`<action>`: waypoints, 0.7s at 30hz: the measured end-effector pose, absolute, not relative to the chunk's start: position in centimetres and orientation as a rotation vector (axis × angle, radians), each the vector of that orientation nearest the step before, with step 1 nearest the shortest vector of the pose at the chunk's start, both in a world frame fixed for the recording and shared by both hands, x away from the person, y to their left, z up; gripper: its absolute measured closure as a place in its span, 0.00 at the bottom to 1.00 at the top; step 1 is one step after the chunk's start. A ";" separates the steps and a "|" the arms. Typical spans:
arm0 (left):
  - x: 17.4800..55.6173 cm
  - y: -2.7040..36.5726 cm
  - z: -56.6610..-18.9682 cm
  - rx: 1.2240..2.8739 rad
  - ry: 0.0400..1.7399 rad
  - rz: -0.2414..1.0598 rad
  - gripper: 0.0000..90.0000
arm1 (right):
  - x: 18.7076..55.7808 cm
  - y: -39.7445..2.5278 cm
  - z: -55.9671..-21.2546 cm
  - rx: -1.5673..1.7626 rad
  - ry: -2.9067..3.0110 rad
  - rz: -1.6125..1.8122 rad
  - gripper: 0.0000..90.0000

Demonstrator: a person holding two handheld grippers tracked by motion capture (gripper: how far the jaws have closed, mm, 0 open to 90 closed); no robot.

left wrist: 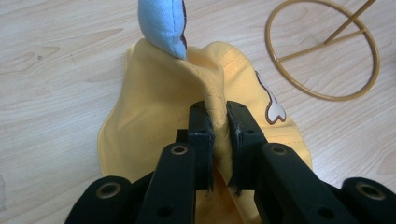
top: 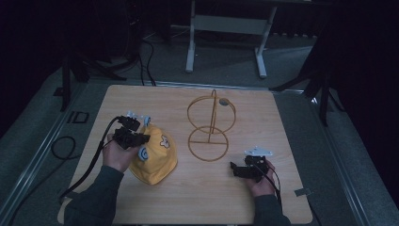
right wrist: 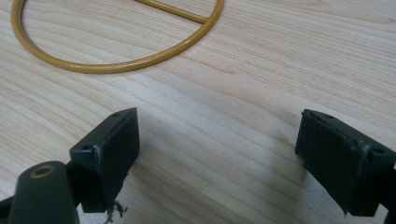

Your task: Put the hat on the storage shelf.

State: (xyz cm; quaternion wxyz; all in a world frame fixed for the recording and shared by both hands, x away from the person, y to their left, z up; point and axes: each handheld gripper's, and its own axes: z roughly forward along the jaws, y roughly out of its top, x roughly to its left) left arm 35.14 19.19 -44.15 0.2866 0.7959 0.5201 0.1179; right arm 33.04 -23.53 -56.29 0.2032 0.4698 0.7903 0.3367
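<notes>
A yellow child's cap (top: 155, 157) with a light blue ear and a white bone patch lies on the left part of the wooden table (top: 263, 117). My left gripper (top: 136, 136) sits over its left side, shut on a raised fold of the yellow cap (left wrist: 159, 102); the fabric is pinched between the two black jaws of this left gripper (left wrist: 218, 140). A gold wire hat stand (top: 210, 123) rises at the table's middle, and its ring base (right wrist: 112, 51) lies flat on the wood. My right gripper (top: 244, 168) rests low, right of the stand. That right gripper (right wrist: 217, 147) is open and holds nothing.
The stand's gold ring base (left wrist: 322, 46) lies just right of the cap. A white desk frame (top: 226, 33) stands on the floor beyond the table. Black cables (top: 66, 146) trail over the left floor. Bare wood surrounds my right gripper.
</notes>
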 end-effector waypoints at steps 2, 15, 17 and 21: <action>35.5 19.5 -44.1 2.153 1.368 0.301 0.91 | 33.0 -23.5 -56.3 1.311 2.206 0.940 0.15; 36.1 20.4 -43.6 2.257 1.232 0.268 0.94 | 33.0 -23.5 -56.3 1.311 2.206 0.940 0.15; 36.1 20.5 -43.6 2.274 1.210 0.266 0.94 | 33.0 -23.5 -56.3 1.311 2.205 0.939 0.15; 36.2 20.8 -43.4 2.292 1.175 0.266 0.94 | 33.0 -23.5 -56.3 1.312 2.205 0.939 0.15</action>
